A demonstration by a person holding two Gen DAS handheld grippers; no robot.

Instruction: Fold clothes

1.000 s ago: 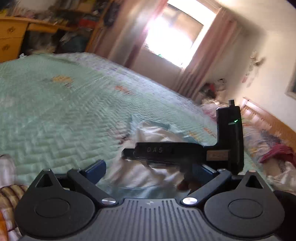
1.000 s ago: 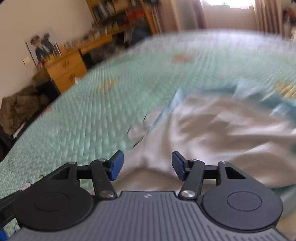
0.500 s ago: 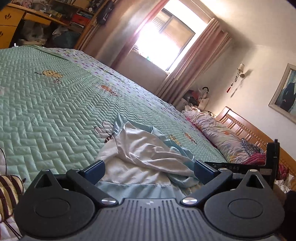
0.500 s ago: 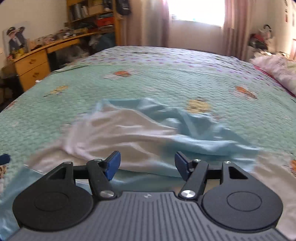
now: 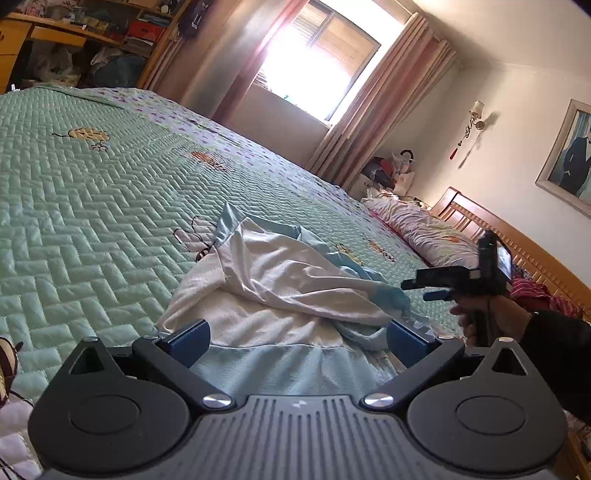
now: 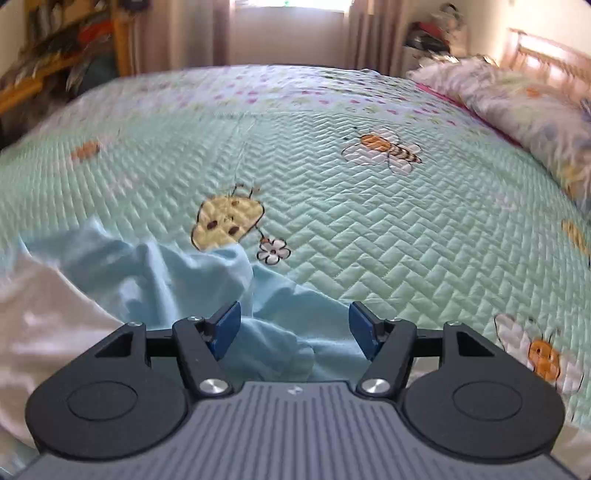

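Crumpled garment on the bed, both grippers empty

The white-and-blue garment (image 5: 280, 288) lies bunched on the quilted bed (image 5: 92, 206); the left gripper (image 5: 297, 338) hovers over its near hem, fingers wide, while the right gripper (image 6: 295, 325), fingers wide apart, frames a blue fold without pinching it.

I look across a wide bed under a mint-green quilted bedspread (image 5: 92, 206) towards a sunlit window (image 5: 317, 62) between pink curtains (image 5: 373, 114). A wooden headboard (image 5: 517, 236) backs floral pillows (image 5: 424, 229); cluttered wooden shelves (image 5: 92, 33) stand opposite.
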